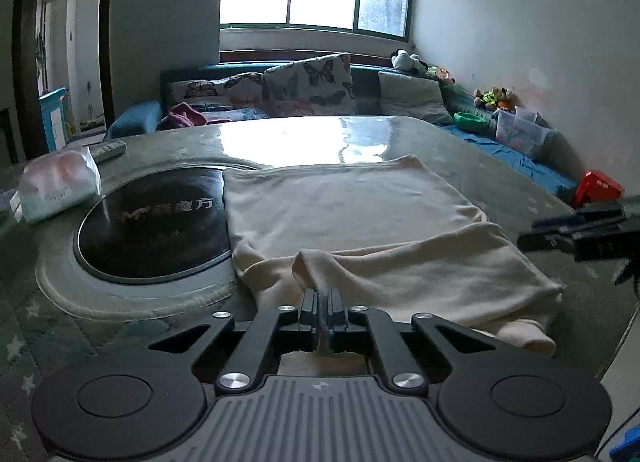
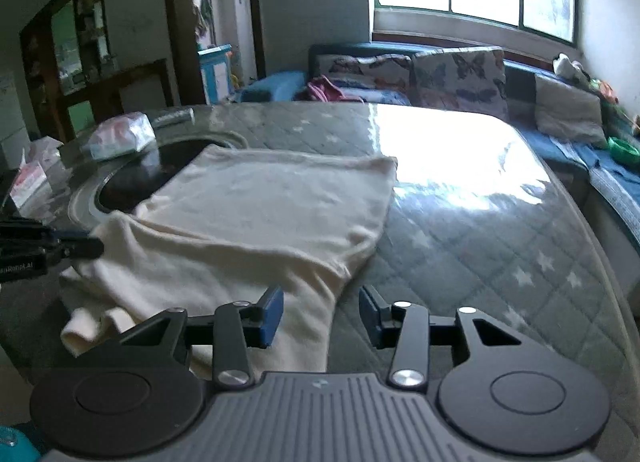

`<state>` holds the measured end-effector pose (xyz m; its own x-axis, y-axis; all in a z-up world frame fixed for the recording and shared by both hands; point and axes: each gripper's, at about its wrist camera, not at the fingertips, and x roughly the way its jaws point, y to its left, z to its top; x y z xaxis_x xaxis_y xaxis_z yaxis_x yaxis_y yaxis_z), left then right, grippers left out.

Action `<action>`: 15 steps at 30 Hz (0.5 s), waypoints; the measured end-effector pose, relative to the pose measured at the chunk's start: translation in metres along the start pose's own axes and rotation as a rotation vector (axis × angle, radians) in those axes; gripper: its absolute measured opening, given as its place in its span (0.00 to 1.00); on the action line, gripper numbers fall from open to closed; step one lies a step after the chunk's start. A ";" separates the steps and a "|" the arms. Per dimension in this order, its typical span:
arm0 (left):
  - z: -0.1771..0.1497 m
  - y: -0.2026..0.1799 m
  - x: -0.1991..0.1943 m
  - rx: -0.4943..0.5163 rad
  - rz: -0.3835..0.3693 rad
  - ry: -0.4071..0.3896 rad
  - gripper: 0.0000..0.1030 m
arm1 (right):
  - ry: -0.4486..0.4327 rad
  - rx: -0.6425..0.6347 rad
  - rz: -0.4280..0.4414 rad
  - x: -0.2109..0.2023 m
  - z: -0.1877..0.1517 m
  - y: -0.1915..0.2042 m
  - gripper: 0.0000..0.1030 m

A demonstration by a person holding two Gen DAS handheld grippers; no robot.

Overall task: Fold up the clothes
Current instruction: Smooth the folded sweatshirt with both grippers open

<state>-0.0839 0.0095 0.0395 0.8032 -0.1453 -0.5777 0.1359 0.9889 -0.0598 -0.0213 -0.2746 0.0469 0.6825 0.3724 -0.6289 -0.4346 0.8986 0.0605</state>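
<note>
Cream knit garment (image 1: pixel 352 214), soft and slightly fuzzy, lies flat on my quilted grey-green table cover with pale stars (image 2: pixel 500 254). The cover sits under a glossy clear sheet that throws back strong window glare. The near part of the garment is doubled over in a thick fold, and a cuff-like end hangs at the near edge.

My left gripper (image 1: pixel 323 302): black jaws pressed together on a raised ridge of the cream fabric at the near fold. My right gripper (image 2: pixel 321 314): blue-padded fingers (image 2: pixel 272 316) standing apart, with the garment's near corner lying between them. The pads are not pressing on it.

The garment's far left corner overlaps a round black glass plate set in a pale ring (image 1: pixel 152 230). It carries faded characters that I can only partly read, possibly a maker's mark. A soft plastic-wrapped tissue pack (image 1: pixel 60 186) lies beside it; its print is too small to read.

In the right wrist view the left tool's side shows white lettering, cut off at the frame edge.
</note>
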 end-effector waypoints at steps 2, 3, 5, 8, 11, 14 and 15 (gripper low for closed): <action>0.000 0.002 0.001 -0.005 0.004 0.014 0.06 | -0.014 -0.008 0.014 0.005 0.003 0.003 0.35; 0.000 0.003 0.002 -0.008 0.008 0.021 0.07 | -0.015 -0.008 0.024 0.008 0.005 0.004 0.30; 0.001 0.007 0.003 -0.017 0.025 0.031 0.08 | -0.015 -0.009 0.044 0.014 0.007 0.007 0.25; 0.004 0.013 0.001 -0.019 0.049 0.029 0.08 | -0.011 -0.023 0.059 0.022 0.009 0.012 0.24; 0.013 0.015 0.000 -0.021 0.041 0.004 0.08 | 0.002 -0.006 0.056 0.031 0.009 0.008 0.24; 0.022 0.009 0.004 -0.003 0.005 -0.016 0.08 | 0.015 0.013 0.055 0.039 0.008 0.004 0.21; 0.024 0.007 0.007 0.000 -0.005 -0.013 0.08 | 0.013 0.019 0.055 0.038 0.007 0.003 0.21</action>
<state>-0.0636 0.0149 0.0544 0.8100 -0.1509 -0.5667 0.1403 0.9881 -0.0627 0.0078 -0.2556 0.0288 0.6499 0.4185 -0.6344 -0.4600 0.8811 0.1100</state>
